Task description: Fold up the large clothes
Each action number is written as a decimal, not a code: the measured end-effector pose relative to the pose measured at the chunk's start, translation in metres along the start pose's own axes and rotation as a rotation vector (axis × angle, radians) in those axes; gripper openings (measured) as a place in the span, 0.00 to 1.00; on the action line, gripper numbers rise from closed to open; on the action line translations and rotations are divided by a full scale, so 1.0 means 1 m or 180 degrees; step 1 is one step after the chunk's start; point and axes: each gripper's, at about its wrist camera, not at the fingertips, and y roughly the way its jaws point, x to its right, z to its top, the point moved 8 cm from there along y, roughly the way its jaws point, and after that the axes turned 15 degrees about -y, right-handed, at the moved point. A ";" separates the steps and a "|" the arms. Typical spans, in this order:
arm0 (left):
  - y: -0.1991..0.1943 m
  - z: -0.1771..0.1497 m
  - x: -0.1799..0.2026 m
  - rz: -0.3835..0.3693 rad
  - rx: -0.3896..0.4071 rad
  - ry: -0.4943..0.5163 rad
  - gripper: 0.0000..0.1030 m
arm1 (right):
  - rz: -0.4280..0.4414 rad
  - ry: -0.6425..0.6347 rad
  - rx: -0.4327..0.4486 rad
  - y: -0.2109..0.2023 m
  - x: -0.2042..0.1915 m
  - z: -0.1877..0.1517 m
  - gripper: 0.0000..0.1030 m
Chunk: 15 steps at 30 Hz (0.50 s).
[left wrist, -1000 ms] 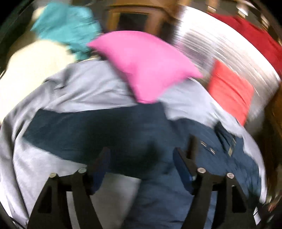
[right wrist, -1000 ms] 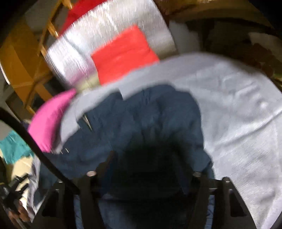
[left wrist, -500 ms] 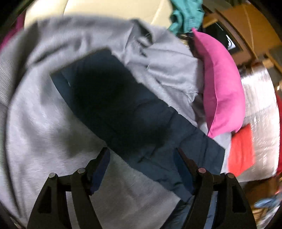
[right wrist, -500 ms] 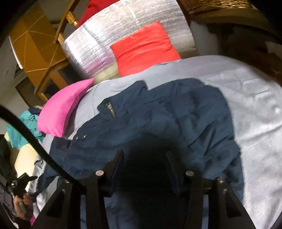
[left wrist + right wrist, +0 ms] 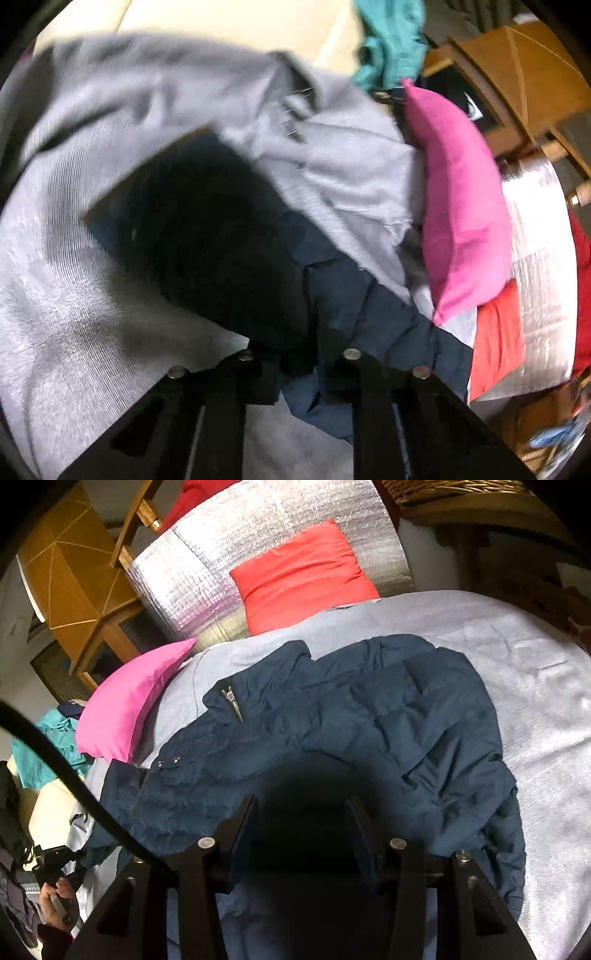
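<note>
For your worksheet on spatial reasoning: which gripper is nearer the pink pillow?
Left. The left gripper sits at the jacket's sleeve end on the pink pillow's side; the right gripper hovers over the jacket's body, farther away.

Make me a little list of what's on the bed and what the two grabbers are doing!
garment: navy jacket, spread out and crumpled, zipper showing
surface: grey bedspread
pillows: pink pillow at the jacket's collar end; red pillow against the silver sheet
left gripper: fingers close together, pinching the jacket's edge
right gripper: open, over the jacket, holding nothing
</note>
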 end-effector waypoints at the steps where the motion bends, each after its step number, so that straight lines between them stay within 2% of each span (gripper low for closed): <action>1: -0.007 -0.005 0.015 -0.0037 0.0076 0.0151 0.11 | -0.0010 0.0028 0.0018 -0.002 0.002 0.001 0.50; 4: -0.036 -0.029 0.067 -0.0263 0.0291 0.0682 0.11 | -0.0046 0.0155 0.0065 -0.007 0.012 0.002 0.50; 7: -0.069 -0.071 0.116 -0.0583 0.0417 0.1247 0.11 | -0.0073 0.0268 0.0095 -0.011 0.022 0.003 0.50; 10: -0.100 -0.140 0.161 -0.0916 0.0432 0.1946 0.11 | -0.0113 0.0388 0.0137 -0.018 0.035 0.004 0.50; 12: -0.113 -0.182 0.180 -0.1092 0.0397 0.2295 0.11 | -0.0104 0.0521 0.0183 -0.023 0.046 0.005 0.50; 15: -0.124 -0.257 0.201 -0.1393 0.0162 0.2778 0.11 | -0.0115 0.0641 0.0223 -0.030 0.059 0.006 0.52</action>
